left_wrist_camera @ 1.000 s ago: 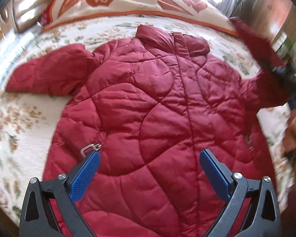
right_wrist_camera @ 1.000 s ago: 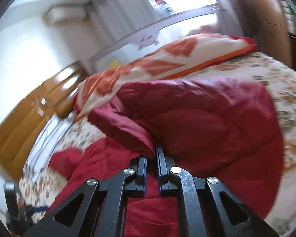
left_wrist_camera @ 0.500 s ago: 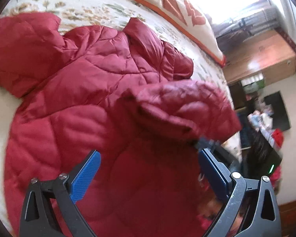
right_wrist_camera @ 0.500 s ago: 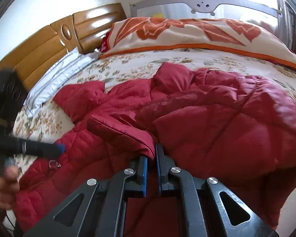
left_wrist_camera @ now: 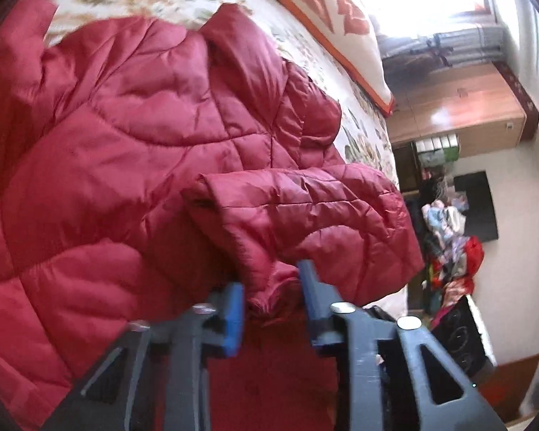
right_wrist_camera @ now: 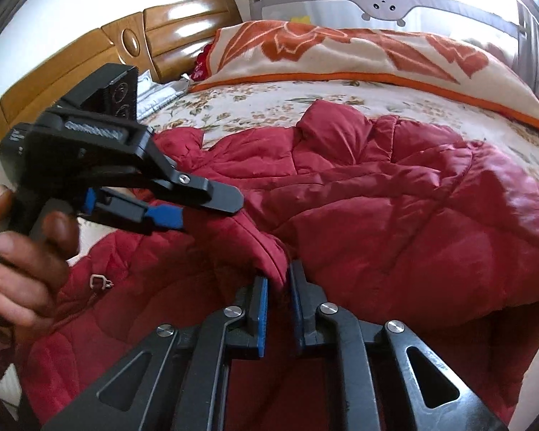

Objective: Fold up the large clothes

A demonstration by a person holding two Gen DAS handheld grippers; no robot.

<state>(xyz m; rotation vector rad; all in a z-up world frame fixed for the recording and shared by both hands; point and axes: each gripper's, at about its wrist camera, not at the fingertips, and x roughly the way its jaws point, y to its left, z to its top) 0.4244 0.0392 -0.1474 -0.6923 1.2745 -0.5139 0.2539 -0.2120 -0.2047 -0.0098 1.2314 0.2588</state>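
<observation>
A large red quilted jacket lies spread on the bed, collar toward the pillow; it also shows in the right wrist view. Its right sleeve is folded across the body. My left gripper has its jaws closed narrowly on the sleeve's cuff edge. It also appears in the right wrist view, held by a hand at the left. My right gripper is shut on the same sleeve's cuff, fabric pinched between its blue pads.
The bed has a floral sheet and an orange-patterned pillow at the far side. A wooden headboard stands at the left. A wardrobe and a pile of clothes lie beyond the bed's right side.
My left gripper has gone from wide open to closed on the sleeve cuff. The right gripper has carried the sleeve across the jacket body toward the left gripper.
</observation>
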